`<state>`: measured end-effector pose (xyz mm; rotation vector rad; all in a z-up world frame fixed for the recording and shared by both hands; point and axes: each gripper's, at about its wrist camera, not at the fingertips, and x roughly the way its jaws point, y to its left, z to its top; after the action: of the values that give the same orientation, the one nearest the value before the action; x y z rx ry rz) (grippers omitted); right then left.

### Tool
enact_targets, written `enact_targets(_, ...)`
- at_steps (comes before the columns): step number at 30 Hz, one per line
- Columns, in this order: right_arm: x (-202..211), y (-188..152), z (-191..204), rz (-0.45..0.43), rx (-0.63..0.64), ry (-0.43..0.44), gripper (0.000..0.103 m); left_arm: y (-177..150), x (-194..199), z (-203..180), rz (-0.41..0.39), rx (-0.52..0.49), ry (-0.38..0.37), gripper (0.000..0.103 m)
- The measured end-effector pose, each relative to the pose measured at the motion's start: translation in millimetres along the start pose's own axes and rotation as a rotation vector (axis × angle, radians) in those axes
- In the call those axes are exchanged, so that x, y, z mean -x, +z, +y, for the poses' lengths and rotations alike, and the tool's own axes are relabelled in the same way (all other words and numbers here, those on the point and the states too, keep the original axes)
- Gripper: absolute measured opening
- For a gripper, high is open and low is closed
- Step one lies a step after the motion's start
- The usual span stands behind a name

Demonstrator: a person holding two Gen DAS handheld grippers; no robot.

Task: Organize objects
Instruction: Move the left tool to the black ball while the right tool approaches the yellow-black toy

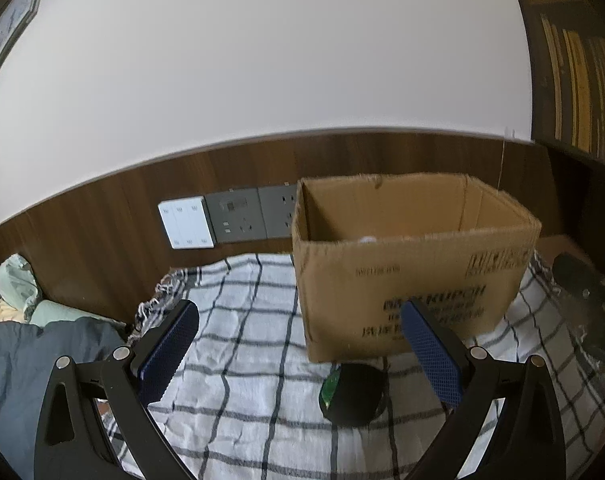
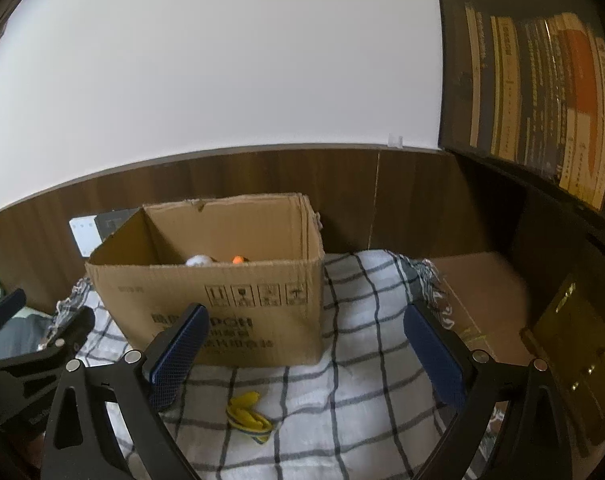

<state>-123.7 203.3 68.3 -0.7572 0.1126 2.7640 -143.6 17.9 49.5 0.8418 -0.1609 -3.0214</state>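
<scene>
**Cardboard box open on a checked cloth, both grippers empty**

Cardboard box (image 1: 414,264), brown, corrugated and open-topped, stands on a white cloth with dark grid lines (image 1: 238,360) that covers the bench. It sits toward the cloth's far edge, close to a wood-panelled wall (image 1: 102,232). Black print and handling symbols mark its near side. Over the rim, in the right wrist view, a rounded white object (image 2: 198,260) and a small orange object (image 2: 237,259) lie low inside the box; little else of either shows.

On the cloth just in front of the box's near side lies a round black object with a green patch (image 1: 352,394). The right wrist view shows a small yellow crumpled item (image 2: 248,412) on the cloth, also in front of the box.

The left gripper (image 1: 302,354) has its blue-padded fingers spread wide, holding nothing. The right gripper (image 2: 302,354) is likewise spread wide and empty. Both hang above the cloth's near part, pointing at the box.

A white switch plate and grey sockets (image 1: 226,220) are set in the wall left of the box. Book spines (image 2: 542,80) fill shelves at the right.
</scene>
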Motion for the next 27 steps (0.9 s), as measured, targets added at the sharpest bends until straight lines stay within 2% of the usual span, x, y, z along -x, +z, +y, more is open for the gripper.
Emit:
enact_targets(9, -19, -23, -4, 0.069, 0.001, -0.007, 0.098, -27, -18, -13, 0.067, -0.029, -0.043, 0.103)
enact_targets(24, -37, -40, -10, 0.118, 0.005, -0.019, 0.098, -59, -43, -32, 0.144, -0.074, -0.071, 0.102)
enact_targets(27, -42, -43, -10, 0.13, 0.007, -0.017, 0.098, -63, -48, -34, 0.161, -0.079, -0.077, 0.098)
